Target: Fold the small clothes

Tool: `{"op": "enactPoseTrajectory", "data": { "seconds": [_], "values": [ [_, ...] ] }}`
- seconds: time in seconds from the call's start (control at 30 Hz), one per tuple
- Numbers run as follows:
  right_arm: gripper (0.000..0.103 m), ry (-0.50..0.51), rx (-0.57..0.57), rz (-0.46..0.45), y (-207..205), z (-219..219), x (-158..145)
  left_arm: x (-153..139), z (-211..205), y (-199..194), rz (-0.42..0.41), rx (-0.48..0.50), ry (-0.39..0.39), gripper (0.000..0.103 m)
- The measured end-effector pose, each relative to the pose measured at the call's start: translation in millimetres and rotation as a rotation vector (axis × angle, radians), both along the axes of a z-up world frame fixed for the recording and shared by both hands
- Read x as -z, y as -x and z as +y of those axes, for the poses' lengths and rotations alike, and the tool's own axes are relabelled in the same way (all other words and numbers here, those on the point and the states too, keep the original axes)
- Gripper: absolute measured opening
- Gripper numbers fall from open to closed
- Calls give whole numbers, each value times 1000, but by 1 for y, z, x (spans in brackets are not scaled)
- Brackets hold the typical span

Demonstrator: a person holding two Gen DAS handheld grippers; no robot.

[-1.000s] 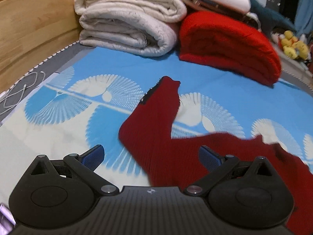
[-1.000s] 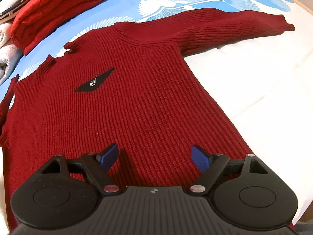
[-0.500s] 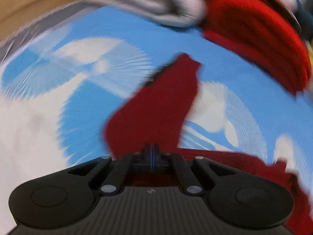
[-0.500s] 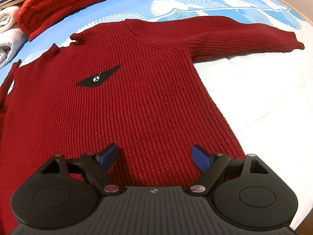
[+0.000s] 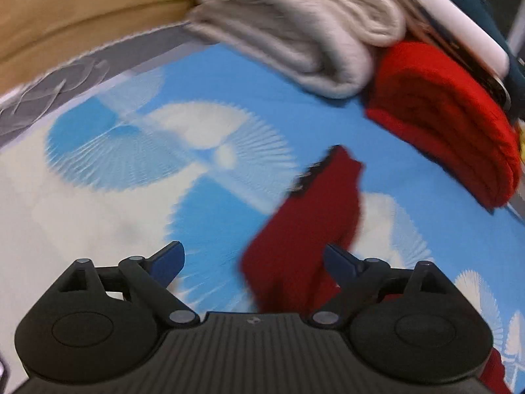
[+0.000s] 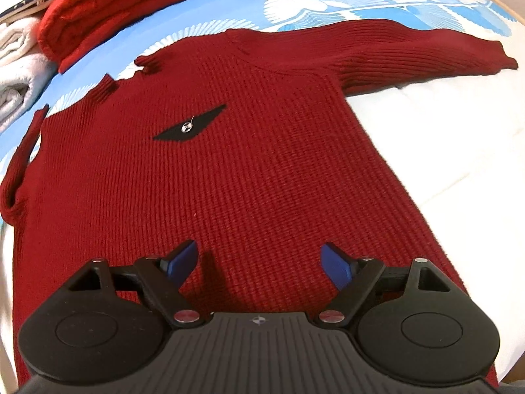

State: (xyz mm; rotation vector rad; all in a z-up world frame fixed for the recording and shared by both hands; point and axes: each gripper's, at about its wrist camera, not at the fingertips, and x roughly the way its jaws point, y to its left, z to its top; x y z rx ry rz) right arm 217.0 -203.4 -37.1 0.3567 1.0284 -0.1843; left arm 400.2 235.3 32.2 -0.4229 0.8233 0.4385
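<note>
red sweater flat, beyond spread right jaws

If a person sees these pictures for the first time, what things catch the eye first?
The dark red ribbed knit sweater lies flat on the blue and white patterned bedsheet, with a black patch on its chest. Behind it sit a folded bright red knit and folded cream blankets. One sleeve lies between the open left gripper.

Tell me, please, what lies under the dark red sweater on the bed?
The dark red sweater lies flat on a blue-and-white patterned bedspread, which shows all round it. What the bedspread looks like directly beneath the knit is covered.
</note>
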Motion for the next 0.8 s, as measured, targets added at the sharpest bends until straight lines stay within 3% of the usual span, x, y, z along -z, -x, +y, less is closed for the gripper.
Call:
{"op": "enactPoseTrajectory", "data": {
  "seconds": [0.17,0.33,0.37,0.4,0.43,0.5,0.6,0.67,0.73,0.77,0.8],
  "values": [
    [84,29,-14,4,-6,1,3,35,-45,-65,73,50,-5,94],
    [84,42,-35,4,-12,-4,3,78,-57,-103,150,95,53,74],
    [84,41,-33,4,-12,-5,4,81,-59,-104,152,110,31,49],
    [84,46,-32,5,-12,-5,4,83,-60,-104,158,112,-2,18],
    [84,55,-37,5,-12,-4,4,84,-54,-100,145,113,6,15],
    [84,66,-52,6,-12,-2,4,79,-28,-82,83,48,112,13],
    [83,47,-57,-1,-9,-2,1,69,27,-22,-8,-80,237,13],
    [83,29,-46,-8,-7,-4,-2,79,72,27,1,-215,347,14],
    [83,9,-33,-14,-6,-7,-5,102,112,76,24,-356,545,15],
    [83,0,-29,-19,-6,-7,-7,111,123,97,34,-392,605,16],
    [83,-6,-27,-23,-6,-7,-8,112,129,108,45,-396,608,18]
  ]
}}
